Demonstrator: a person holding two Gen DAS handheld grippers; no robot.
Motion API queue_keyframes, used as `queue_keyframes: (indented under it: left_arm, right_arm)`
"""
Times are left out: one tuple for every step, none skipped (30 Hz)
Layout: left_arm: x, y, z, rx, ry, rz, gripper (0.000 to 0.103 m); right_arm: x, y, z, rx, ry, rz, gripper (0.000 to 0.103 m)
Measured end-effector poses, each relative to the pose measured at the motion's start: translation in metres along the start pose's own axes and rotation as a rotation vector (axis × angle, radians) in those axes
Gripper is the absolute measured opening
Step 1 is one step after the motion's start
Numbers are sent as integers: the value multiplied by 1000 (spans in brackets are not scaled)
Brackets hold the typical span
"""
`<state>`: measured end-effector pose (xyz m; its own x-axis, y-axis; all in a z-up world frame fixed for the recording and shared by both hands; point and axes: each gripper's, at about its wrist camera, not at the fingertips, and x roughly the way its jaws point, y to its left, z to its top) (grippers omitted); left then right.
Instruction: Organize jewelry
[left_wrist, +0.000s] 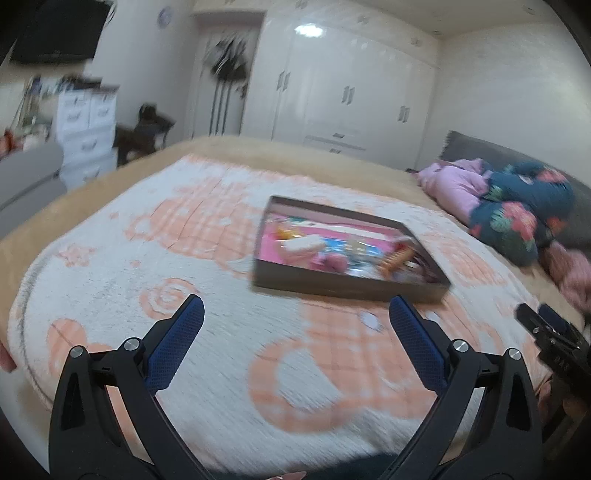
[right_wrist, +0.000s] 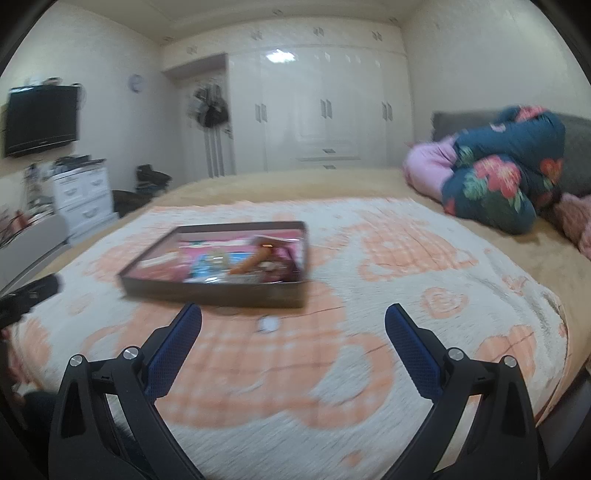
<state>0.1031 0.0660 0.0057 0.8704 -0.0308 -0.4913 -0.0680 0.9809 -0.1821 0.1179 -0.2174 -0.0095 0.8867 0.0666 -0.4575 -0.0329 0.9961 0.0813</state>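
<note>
A shallow dark tray (left_wrist: 343, 286) (right_wrist: 210, 293) with a pink lining lies on the bed's white and orange blanket. Inside it is a blurred jumble of small colourful jewelry items (left_wrist: 343, 254) (right_wrist: 236, 264). A small white round piece (left_wrist: 370, 320) (right_wrist: 268, 325) lies loose on the blanket just in front of the tray. My left gripper (left_wrist: 295, 314) hovers open over the blanket, short of the tray, holding nothing. My right gripper (right_wrist: 293, 321) is also open and empty, with the tray ahead to its left. Its tip (left_wrist: 543, 321) shows at the left wrist view's right edge.
Folded bedding, pink (right_wrist: 428, 166) and dark floral (right_wrist: 502, 177), is piled at the headboard on the right. White wardrobes (right_wrist: 325, 110) fill the far wall. A white drawer unit (right_wrist: 83, 195) and a wall television (right_wrist: 40, 120) stand to the left of the bed.
</note>
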Motion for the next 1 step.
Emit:
queue_keyframes:
  left_arm:
    - [12,13,10,-20,16,40,92]
  right_arm:
    - [15,-10,6,18,26,-20,97]
